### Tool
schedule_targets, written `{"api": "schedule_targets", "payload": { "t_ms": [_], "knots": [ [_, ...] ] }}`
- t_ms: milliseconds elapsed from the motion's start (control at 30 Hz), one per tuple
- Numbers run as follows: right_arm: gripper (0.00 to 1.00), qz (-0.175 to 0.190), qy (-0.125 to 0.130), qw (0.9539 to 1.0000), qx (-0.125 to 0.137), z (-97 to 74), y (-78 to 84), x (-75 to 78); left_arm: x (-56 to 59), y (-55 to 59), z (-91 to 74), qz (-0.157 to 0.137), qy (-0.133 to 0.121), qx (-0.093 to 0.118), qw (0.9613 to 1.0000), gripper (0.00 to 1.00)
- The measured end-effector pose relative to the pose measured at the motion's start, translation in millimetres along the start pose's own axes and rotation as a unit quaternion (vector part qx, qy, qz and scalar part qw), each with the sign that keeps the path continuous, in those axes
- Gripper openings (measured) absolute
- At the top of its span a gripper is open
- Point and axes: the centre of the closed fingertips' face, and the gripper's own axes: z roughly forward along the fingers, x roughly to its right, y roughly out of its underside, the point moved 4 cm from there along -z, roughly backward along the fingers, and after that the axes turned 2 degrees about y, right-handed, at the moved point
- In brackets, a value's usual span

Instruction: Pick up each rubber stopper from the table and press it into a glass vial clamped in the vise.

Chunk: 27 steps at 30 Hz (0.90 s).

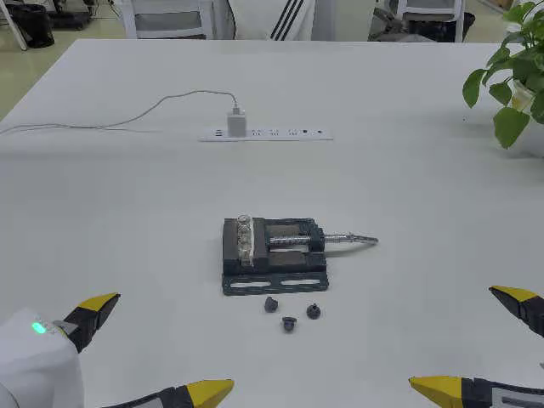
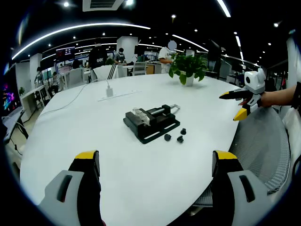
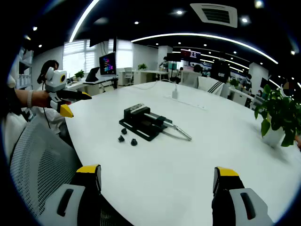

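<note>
Head view: three small dark grey rubber stoppers (image 1: 289,324) lie loose on the white tabletop (image 1: 127,212), clustered just in front of the near edge of the black metal vise (image 1: 274,263). A short row of clear glass vials (image 1: 245,238) stands upright, clamped at the vise's left end, and the silver screw handle (image 1: 350,240) points off to the right. As far as can be made out, no stopper sits in a vial, so the task looks to be at its very start, with the first pick-up as the step in hand.

The left gripper (image 1: 174,340) and the right gripper (image 1: 451,336) hang low at the near edge of the tabletop, well apart from the stoppers. Each has its yellow-tipped fingers spread wide and holds nothing; both gripper views show the same wide gap.

The next move calls for one gripper to reach forward and down over a single stopper and narrow its fingers around it without nudging the neighbours, which sit near each other. Orientation will likely matter, since the plug end must face down into the vial mouth. Farther back lies a white power strip (image 1: 265,133).
</note>
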Motion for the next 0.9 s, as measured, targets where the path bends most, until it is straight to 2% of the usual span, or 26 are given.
{"api": "schedule_targets", "payload": {
  "t_ms": [200, 300, 433, 533, 900],
  "knots": [
    [0.98, -0.015, 0.001, 0.9998, -0.009, 1.8, 2.3, 0.7, -2.8, 3.9, 2.2, -0.001, 0.005, -0.001, 1.0, 0.95],
    [0.98, -0.021, -0.002, 0.9996, -0.016, 2.6, 5.1, -0.9, -3.4, 4.1, 2.7, -0.009, 0.002, 0.007, 0.9999, 0.97],
    [0.97, -0.034, -0.009, 0.999, -0.027, 4.6, 7.8, -4.2, -1.0, 5.5, 2.9, -0.012, 0.001, 0.007, 0.9999, 0.97],
    [0.97, -0.049, -0.011, 0.9982, -0.032, 4.6, 8.4, -6.4, 1.5, 4.3, 2.2, -0.02, 0.002, 0.015, 0.9997, 0.97],
    [0.97, -0.091, -0.023, 0.9946, -0.044, 6.5, 10.8, -13.2, 4.5, 6.7, -0.1, -0.041, 0.0, 0.02, 0.999, 0.97]
  ]
}}
